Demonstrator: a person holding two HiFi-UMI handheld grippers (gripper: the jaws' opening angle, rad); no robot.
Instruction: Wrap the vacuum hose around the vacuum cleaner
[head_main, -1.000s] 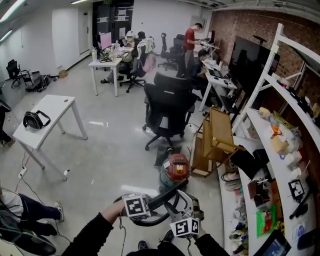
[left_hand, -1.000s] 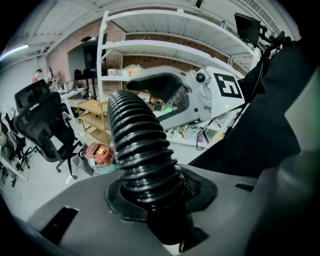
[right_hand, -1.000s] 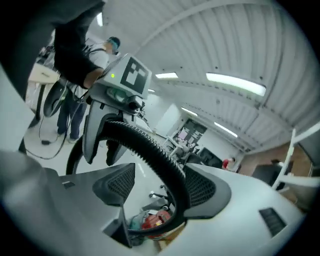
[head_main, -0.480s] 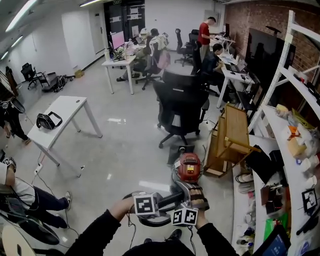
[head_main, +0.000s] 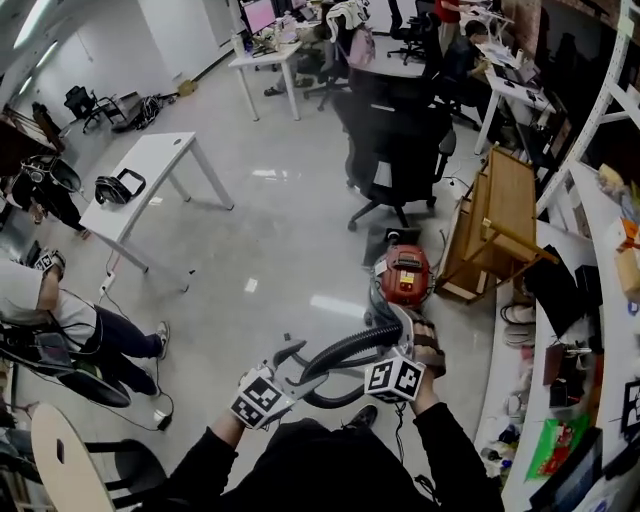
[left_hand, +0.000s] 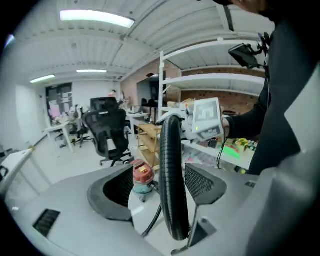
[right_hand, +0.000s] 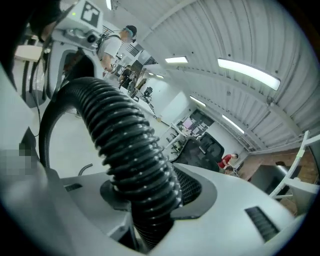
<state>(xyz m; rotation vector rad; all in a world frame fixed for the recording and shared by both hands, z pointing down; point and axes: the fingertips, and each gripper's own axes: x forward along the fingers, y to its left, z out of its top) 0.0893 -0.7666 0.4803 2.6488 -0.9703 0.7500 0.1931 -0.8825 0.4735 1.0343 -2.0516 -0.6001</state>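
Right tongs (right_hand: 150, 195) have just squeezed in and pinch the ribbed black vacuum hose (head_main: 340, 350), left tongs (left_hand: 159, 187) have just sprung wide with that hose running loose between them, and its long curve leads ahead to the red vacuum cleaner (head_main: 405, 275) on the floor (head_main: 280, 230), just beyond the right tongs.

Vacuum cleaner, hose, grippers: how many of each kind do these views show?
vacuum cleaner: 1
hose: 1
grippers: 2 (left gripper, right gripper)
Total: 4
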